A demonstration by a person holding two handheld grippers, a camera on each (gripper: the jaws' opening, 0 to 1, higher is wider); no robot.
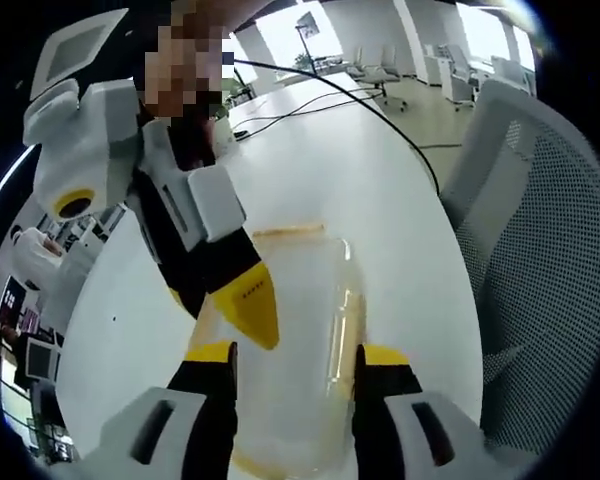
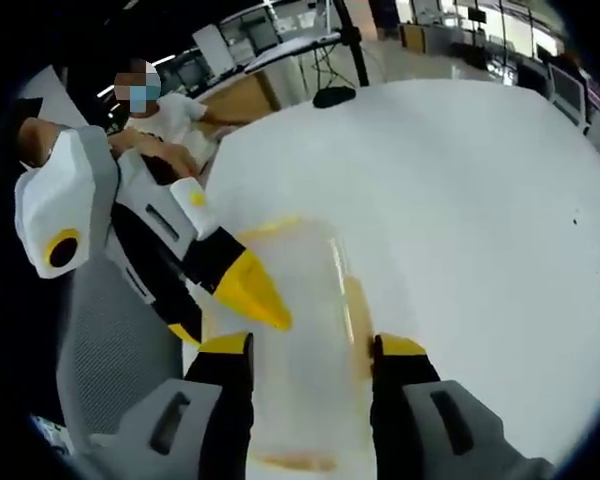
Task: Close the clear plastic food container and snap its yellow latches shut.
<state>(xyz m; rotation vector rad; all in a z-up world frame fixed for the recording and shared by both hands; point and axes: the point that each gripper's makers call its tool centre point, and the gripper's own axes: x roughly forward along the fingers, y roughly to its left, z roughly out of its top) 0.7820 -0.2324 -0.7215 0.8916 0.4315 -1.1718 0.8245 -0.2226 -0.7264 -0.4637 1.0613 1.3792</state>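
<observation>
Right now my biggest worry is the container (image 1: 295,340) skidding: it sits on a smooth white desk (image 1: 380,190), and if I press one long-side latch while the opposite side is unsupported, I judge the box will slide or tip instead of snapping. A second risk is the lid: if it is not seated evenly, a latch could fold over a raised corner and leave a gap. I cannot tell from either view whether the lid is fully down.

Nearest to me in the left gripper view, my left gripper (image 1: 295,362) stands wide open, its two yellow-tipped jaws spaced to either side of the clear box and holding nothing; whether they touch its walls I cannot tell. Likewise in the right gripper view, my right gripper (image 2: 312,352) is spread wide across the box from the opposite end, empty, with the yellow latch (image 2: 356,325) on the long side just beside its right-hand jaw.

Slightly further on, each view catches the other gripper coming in from the left, its yellow tip lying over the box's long edge, though contact is unclear.

Beyond that, the box lies lengthwise on the desk between the two grippers. Past the desk edge stands a grey mesh chair (image 1: 540,230), and a cable (image 1: 360,105) trails across the desk's far end.
</observation>
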